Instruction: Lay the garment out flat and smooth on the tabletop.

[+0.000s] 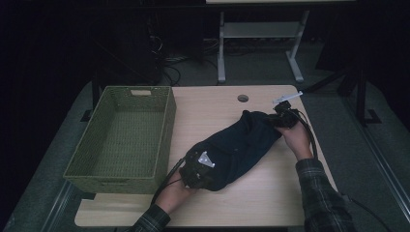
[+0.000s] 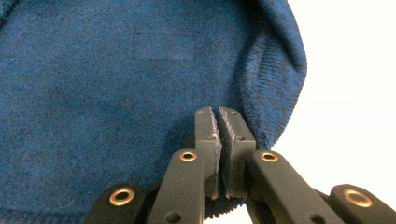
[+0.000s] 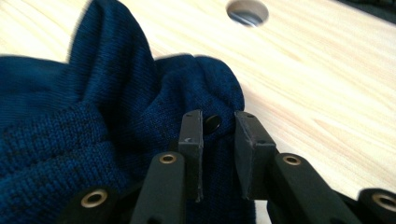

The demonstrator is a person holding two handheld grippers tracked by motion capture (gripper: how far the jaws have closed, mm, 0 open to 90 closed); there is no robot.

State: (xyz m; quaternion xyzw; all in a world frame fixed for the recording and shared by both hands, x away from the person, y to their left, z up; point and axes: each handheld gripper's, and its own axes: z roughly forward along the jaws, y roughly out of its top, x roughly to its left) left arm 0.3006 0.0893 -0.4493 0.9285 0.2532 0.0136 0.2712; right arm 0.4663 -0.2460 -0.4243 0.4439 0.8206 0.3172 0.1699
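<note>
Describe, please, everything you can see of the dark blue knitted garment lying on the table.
The dark blue garment looks like soft knitted wool with a ribbed hem and a small dark button near the right tongs. It lies bunched in a long heap slanting across the light wooden table, beside the green woven basket. The left tongs pinch its near edge; the right tongs grip a fold at its far end.

I noted that both grippers were matte black. The left gripper (image 2: 219,116) had flat pads on linkage arms fastened with brass-ringed rivets and small screws; a grey three-cornered plate (image 1: 206,159) sat on top. The right gripper (image 3: 218,122) matched it. Black cables (image 1: 309,135) trailed from each. The sleeves (image 1: 321,193) were dark plaid.
</note>
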